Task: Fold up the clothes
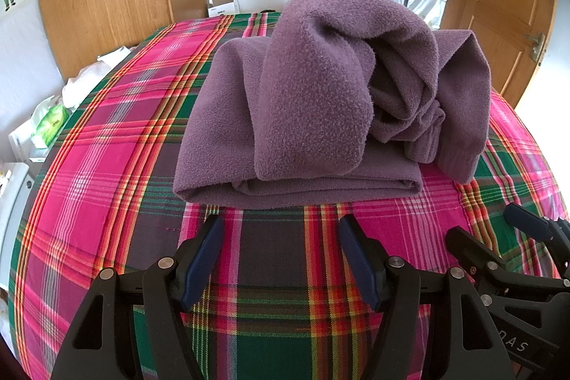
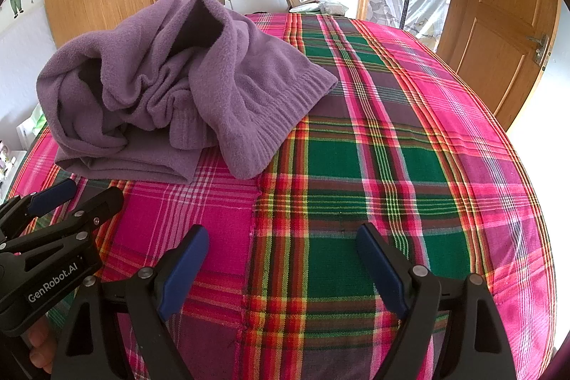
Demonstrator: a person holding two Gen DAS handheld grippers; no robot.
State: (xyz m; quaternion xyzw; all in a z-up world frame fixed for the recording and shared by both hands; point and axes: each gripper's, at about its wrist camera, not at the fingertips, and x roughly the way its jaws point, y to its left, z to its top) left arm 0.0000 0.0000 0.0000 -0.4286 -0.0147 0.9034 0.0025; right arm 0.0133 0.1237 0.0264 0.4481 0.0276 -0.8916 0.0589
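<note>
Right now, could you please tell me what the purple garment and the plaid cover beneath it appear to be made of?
The purple garment looks like fleece, probably synthetic: a matte, napped, pilled surface, with a ribbed knit band along one edge. The plaid bed cover looks like flat-woven cloth, possibly cotton: the thread grid shows, stripes run in the weave, and a stitched seam joins two panels. Neither has any sheen.

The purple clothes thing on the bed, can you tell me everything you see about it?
The purple garment looks like soft, fuzzy fleece. Its lower part lies flat and folded on the plaid bedcover, while the upper part is bunched loosely on top in deep wrinkles. A ribbed hem hangs toward the cover on one side. Only the bedcover touches it: the left hand-held gripper and right hand-held gripper both sit open, short of it.
</note>
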